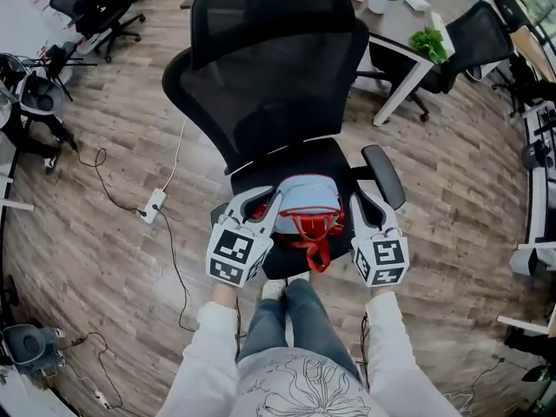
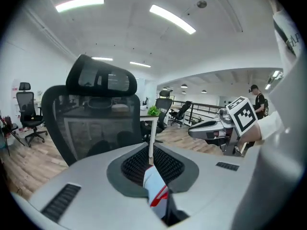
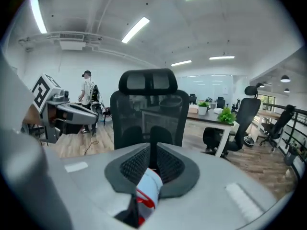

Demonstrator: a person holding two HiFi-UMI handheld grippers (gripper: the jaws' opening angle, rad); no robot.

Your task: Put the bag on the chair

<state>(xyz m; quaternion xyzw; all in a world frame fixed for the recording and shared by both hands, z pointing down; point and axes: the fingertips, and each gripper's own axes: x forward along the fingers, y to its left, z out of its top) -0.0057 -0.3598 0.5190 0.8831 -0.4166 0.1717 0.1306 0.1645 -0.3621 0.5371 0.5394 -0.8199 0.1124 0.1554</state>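
A light blue bag [image 1: 306,205] with red handles [image 1: 314,237] sits on the front of the black office chair's seat [image 1: 295,165]. The handles droop over the seat's front edge. My left gripper [image 1: 265,202] is at the bag's left side and my right gripper [image 1: 356,202] at its right side. In the left gripper view the jaws [image 2: 152,176] pinch a fold of blue fabric with red trim [image 2: 154,185]. The right gripper view shows the same: the jaws [image 3: 149,176] are closed on a blue and red fold [image 3: 148,187]. The mesh backrest [image 1: 269,85] rises behind the bag.
A power strip [image 1: 155,205] with trailing cables lies on the wooden floor left of the chair. A white desk with plants [image 1: 408,37] and more office chairs [image 1: 478,37] stand behind. The person's legs [image 1: 287,320] are right in front of the seat.
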